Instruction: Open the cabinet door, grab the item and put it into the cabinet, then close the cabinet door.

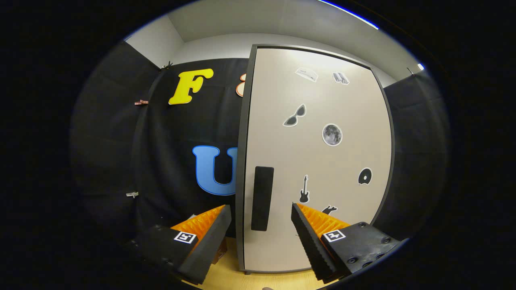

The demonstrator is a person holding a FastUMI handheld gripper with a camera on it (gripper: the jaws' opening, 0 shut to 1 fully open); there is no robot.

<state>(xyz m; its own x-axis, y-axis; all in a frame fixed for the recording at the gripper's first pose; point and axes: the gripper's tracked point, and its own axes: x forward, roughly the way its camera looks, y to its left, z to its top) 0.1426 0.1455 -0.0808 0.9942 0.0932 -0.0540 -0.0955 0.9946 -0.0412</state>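
Two fingers of the gripper (261, 213) stand well apart, with nothing held between them. In the gap between their tips, just ahead, sits the dark upright handle (262, 198) of the cabinet door (322, 161), a narrow rectangle near the door's left edge; neither finger touches it as far as can be told. Each finger body carries a small square marker (185, 237) on its top face.

That door is a pale beige panel in a dark frame, and it looks shut, facing the gripper squarely. Several stickers are scattered over it: a guitar (304, 189) just beyond the right finger, a dark shape (329, 209) partly hidden behind that finger, a round disc (365, 176) further right, a moon (332, 134) higher up, a pair of sunglasses (295, 116) above and left of the moon, and two small pale stickers (322, 75) near the top.

The cabinet stands on a light wooden surface (225, 262), seen below and between the fingers. Left of the cabinet and behind it hangs the black cloth wall (169, 161), with a few small clips (141, 102) on it. Above are pale room walls and ceiling (242, 24).
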